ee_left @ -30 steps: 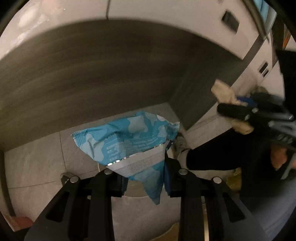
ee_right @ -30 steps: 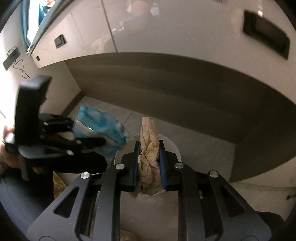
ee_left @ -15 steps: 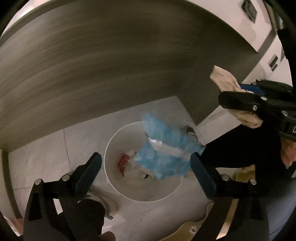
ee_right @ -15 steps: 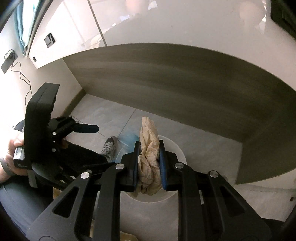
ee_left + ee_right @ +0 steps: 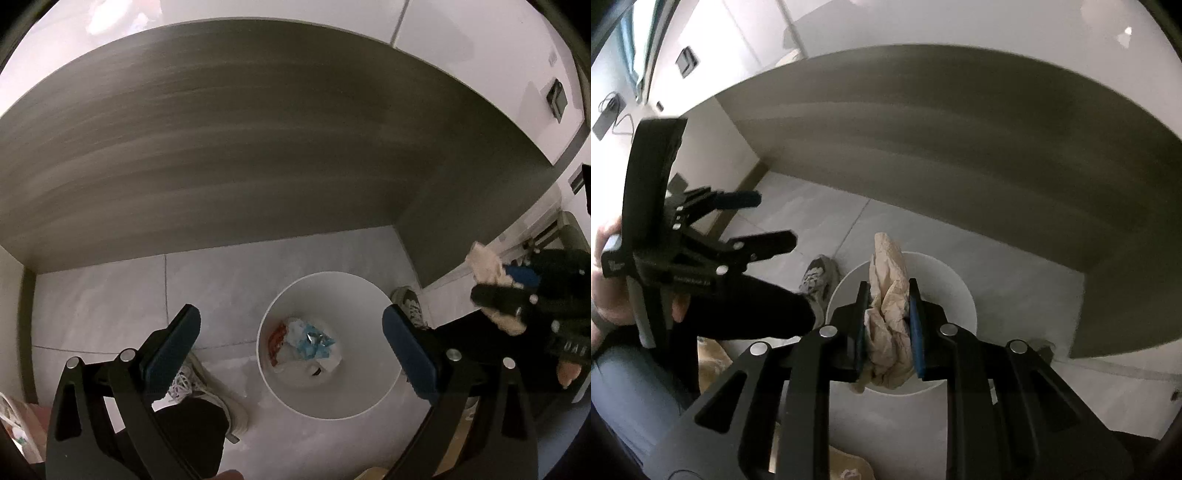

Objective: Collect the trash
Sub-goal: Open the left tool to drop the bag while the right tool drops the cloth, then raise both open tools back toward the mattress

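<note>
The grey cabinet front [image 5: 258, 147] fills the top of both views, with the pale tiled floor [image 5: 110, 295] below it. On that floor stands the round white bin [image 5: 369, 387], open at the top, a shoe [image 5: 207, 384] close on each side of it.

At the bottom of the bin lies a blue wrapper [image 5: 314, 341] among other scraps. The left claw [image 5: 291, 350] hangs above the bin with its jaws wide and nothing between them; the figures say they have just been opening, though the last 2 readings barely differ.

The right claw [image 5: 888, 328] is closed narrow on a crumpled beige paper [image 5: 888, 314], held over the near part of the bin's mouth.

The step in hand looks like dropping this paper. To do it well, I would bring the right claw further over the middle of the bin before letting go, since light paper may drift and catch the rim [image 5: 923, 256].

Room is fair: the cabinet stands behind the bin, the person's leg [image 5: 750, 306] and the left claw sit to one side, and the space straight above the mouth is free.
</note>
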Motion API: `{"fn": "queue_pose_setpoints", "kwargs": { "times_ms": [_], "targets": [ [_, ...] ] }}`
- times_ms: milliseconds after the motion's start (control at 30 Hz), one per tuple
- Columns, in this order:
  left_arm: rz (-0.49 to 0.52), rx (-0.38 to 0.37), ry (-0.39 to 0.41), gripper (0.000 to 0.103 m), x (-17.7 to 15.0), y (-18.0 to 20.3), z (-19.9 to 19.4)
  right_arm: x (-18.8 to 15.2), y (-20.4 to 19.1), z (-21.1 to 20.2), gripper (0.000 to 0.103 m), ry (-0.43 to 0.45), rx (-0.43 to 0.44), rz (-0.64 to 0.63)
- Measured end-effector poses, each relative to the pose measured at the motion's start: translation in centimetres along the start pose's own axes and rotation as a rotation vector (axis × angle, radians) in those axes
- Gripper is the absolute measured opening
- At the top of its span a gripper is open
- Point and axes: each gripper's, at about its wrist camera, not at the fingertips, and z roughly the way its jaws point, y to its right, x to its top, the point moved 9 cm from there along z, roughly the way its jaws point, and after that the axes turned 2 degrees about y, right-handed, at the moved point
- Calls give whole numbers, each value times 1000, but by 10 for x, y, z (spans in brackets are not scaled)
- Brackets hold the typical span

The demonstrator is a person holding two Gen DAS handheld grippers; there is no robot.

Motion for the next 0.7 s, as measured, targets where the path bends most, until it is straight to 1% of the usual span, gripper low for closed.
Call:
{"fn": "queue_pose_setpoints", "kwargs": {
  "times_ms": [100,133,167,200,233,267,433,533,600,700],
  "targets": [
    [-5,1,5,97,1,-3,-2,-2,-5,5,19,-13,8,-23],
    [-7,3,6,97,1,-7,0,-1,-6,8,23,-18,0,-34],
    [-11,5,8,97,1,-8,0,-4,-3,10,44,-21,-8,-36],
    [-15,5,9,97,1,-8,2,-4,-3,11,79,-25,-20,-36],
    [-20,6,11,97,2,-10,2,-3,2,13,92,-23,-47,-30],
    [-25,8,13,97,3,-12,2,-1,7,12,98,-10,-74,-17],
    [-32,13,20,97,3,-12,1,1,19,11,98,1,-87,36],
    [-24,16,32,97,4,-10,-5,1,19,6,98,19,-89,50],
    [-17,16,42,97,5,-8,-11,2,19,0,98,38,-89,52],
    [7,16,74,97,7,1,-32,2,15,-13,98,73,-93,59]
  ]
}}
